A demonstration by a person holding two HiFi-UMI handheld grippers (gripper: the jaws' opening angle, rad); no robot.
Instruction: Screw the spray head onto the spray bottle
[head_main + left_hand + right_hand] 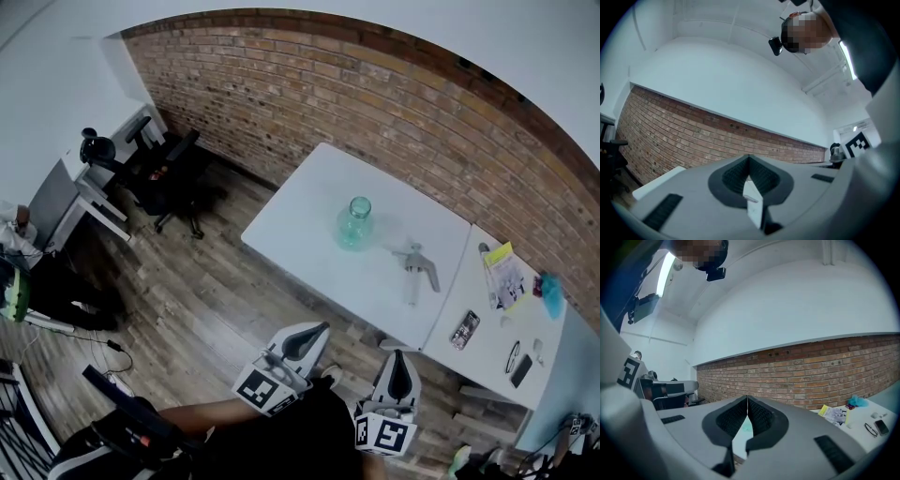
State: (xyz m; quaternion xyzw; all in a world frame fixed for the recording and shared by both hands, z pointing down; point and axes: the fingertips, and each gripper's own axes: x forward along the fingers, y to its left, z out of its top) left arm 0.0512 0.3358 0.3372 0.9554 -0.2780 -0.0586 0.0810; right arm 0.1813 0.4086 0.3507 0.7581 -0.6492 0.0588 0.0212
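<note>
Well short of the white worktop [300, 234], the left claw [317, 330] and the right claw [399, 356] hang over the wooden floor [206, 300], each pinched together on nothing. On the worktop the teal spray bottle [354, 225] stands upright, open-necked. The spray head [418, 264] lies near it, not touching.

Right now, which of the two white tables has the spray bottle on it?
The bigger table on the left: it holds the teal bottle and grey spray head; the smaller right table carries papers and a phone.
</note>
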